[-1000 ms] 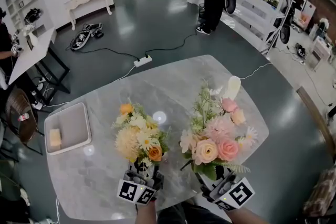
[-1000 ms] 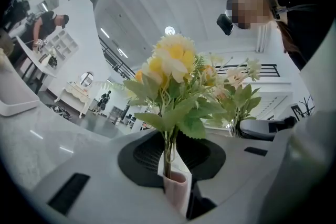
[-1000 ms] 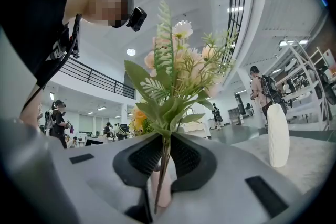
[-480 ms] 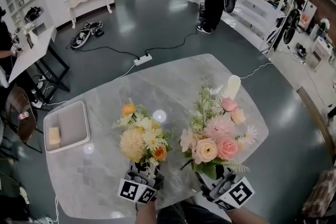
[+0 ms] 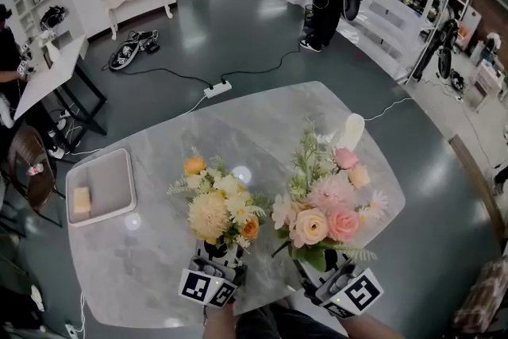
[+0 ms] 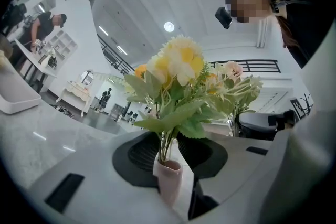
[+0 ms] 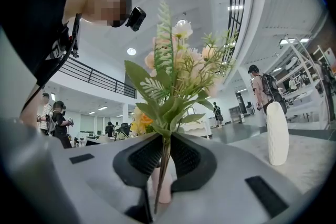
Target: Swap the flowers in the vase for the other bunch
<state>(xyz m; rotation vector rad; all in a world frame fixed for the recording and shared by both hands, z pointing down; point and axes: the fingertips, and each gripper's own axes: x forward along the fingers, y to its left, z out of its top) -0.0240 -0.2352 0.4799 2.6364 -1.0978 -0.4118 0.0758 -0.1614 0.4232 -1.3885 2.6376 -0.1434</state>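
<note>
Yellow bunch (image 5: 221, 210) has drifted right toward the pink bunch (image 5: 325, 206); the left claw (image 5: 217, 256) has just been opening, loose around its stems; the right claw (image 5: 319, 269) clenches the pink bunch.

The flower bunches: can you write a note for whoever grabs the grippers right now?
The left gripper has just been opening its jaws; the yellow bunch has its stems loose between them.
The right gripper is shut on the stem of the pink bunch.
The white vase stands upright and empty at the far right of the table.
Done: the vase is emptied, both bunches are out.
Left: put the new bunch in the vase; which bunch came out cannot be told here.
</note>
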